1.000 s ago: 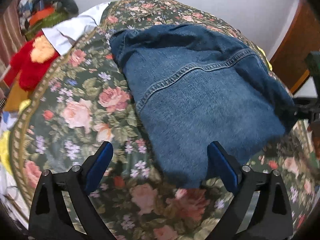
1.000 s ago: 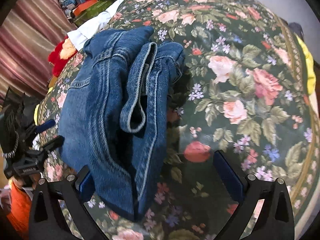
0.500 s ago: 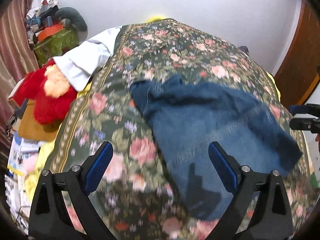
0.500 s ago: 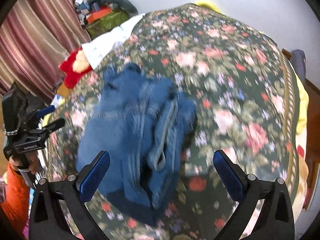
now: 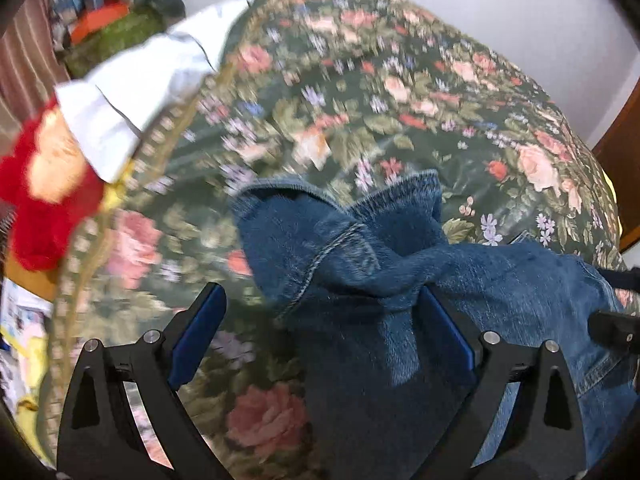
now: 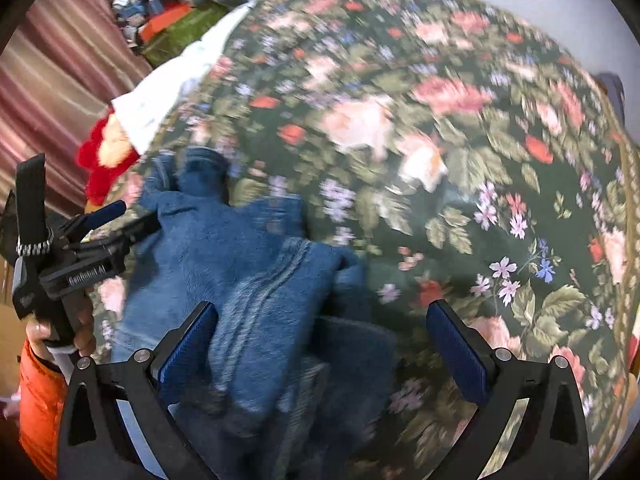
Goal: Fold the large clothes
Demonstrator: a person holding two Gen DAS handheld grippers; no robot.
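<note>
between the blue pads of the left gripper (image 5: 320,336) a bunched mound of denim garment (image 5: 360,264) rises, but the jaws stand wide and grip nothing; the cloth only touches or passes just in front of the right-hand pad. the right gripper (image 6: 320,344) is likewise spread wide, with a folded edge of the same denim garment (image 6: 248,280) lying between its pads, nearer the left one, and not pinched. outward from both, the garment sits crumpled on the near part of a bed, on a dark floral bedspread (image 5: 380,92) whose far half lies bare; both views are smeared by motion, so fine seams are hard to read. a white cloth (image 5: 148,92) hangs off the far left edge of the bed above a red plush toy (image 5: 44,196), with a pile of clutter (image 6: 176,20) by striped curtains (image 6: 60,88) beyond. judging from the heap, the fold looks undone or half gathered rather than flat. the risk from here is that either gripper closes on several layers at once, since the denim is bunched thick between the pads; that would drag the whole bundle and not one edge. heavy denim could also slip from a shallow pinch, and the two grippers, near each other over the same heap, could knock together.
</note>
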